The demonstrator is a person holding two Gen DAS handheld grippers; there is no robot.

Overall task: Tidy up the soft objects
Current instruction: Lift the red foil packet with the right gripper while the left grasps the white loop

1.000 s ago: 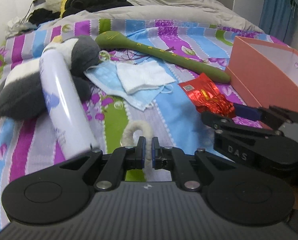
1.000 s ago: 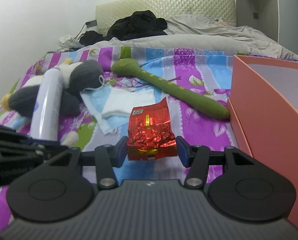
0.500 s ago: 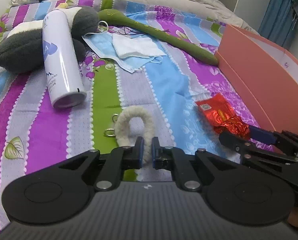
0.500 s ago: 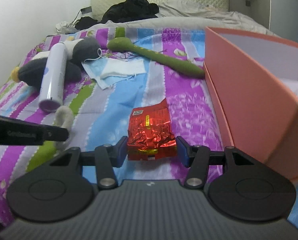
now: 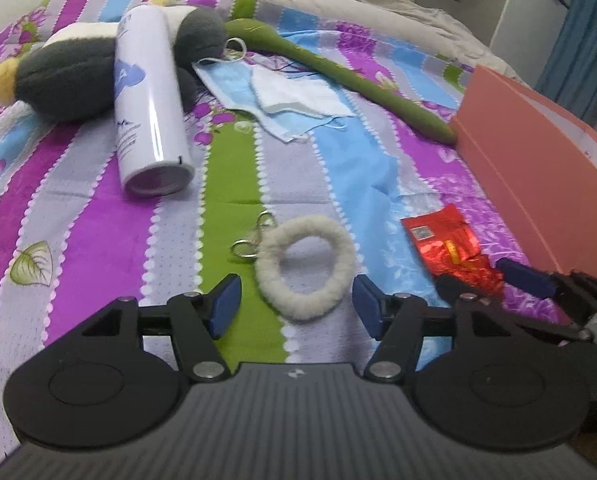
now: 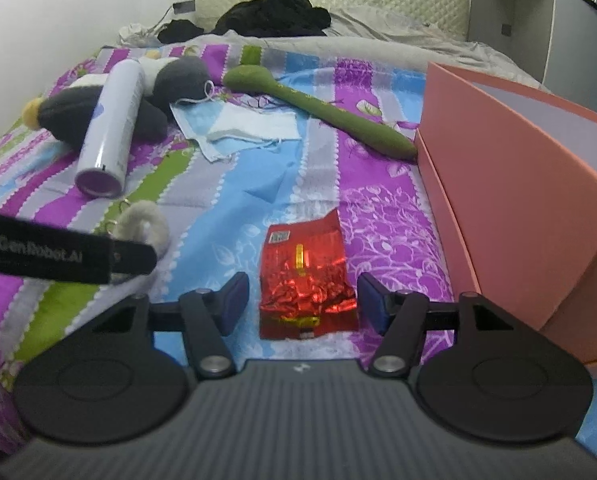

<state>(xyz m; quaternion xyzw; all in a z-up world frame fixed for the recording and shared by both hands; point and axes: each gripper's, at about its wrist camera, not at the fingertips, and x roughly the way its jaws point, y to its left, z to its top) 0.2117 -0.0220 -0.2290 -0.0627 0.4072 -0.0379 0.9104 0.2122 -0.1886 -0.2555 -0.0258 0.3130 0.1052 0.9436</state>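
The left tongs [image 5: 296, 306] have just been opening and stand wide around the fluffy ring [image 5: 304, 266], which lies free on the bed [image 5: 98, 248]; the right tongs [image 6: 302, 306] have just widened, pads clear of the red packet [image 6: 304, 276] lying beside the pink box [image 6: 510, 208].

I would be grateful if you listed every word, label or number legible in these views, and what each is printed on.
"GenRobot.AI": white lettering, slightly blurred, on the side of the left hand-held gripper, seen in the right wrist view.
Red foil packet: a white code label and a yellow strip, too small to read.
White spray can: blue graphic and fine print, too blurred to read.
Pink box: no text visible.
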